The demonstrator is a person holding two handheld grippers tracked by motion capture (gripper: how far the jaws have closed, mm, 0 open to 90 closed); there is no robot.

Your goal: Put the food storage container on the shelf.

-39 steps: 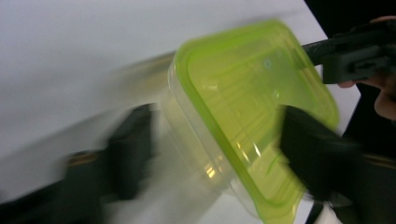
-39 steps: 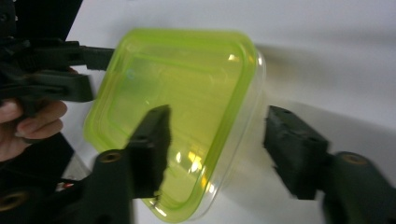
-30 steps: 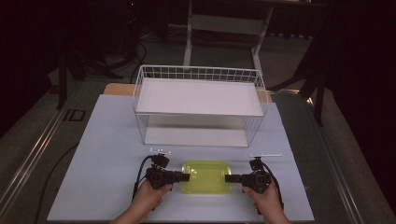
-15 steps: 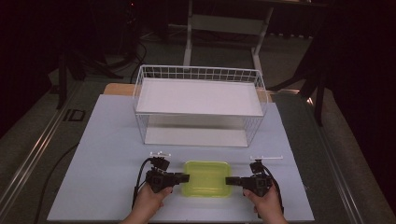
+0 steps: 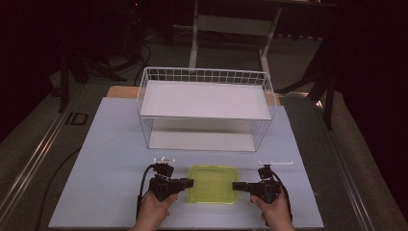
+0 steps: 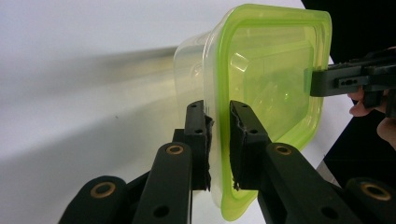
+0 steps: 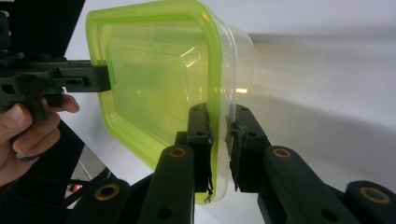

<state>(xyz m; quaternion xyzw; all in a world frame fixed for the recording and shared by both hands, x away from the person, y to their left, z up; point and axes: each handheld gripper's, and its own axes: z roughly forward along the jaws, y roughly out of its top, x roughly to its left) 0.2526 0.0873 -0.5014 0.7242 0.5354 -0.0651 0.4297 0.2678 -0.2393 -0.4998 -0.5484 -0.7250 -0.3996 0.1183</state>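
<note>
Left gripper (image 6: pixel 219 140): jaws have just been closing, now pinching green rim of lidded container (image 5: pixel 213 184) at its left edge. Right gripper (image 7: pixel 219 140): same, jaws just closing, clamped on rim at opposite edge.

Hidden: pads' contact partly masked by translucent lid; container contents unreadable; person's forearms cut off at bottom of high view.

Container sits between grippers, near front edge of white table (image 5: pixel 110 144), lid up.

Beyond: white wire basket (image 5: pixel 206 108) well apart, nothing between. Small white strips on table just behind each gripper.
</note>
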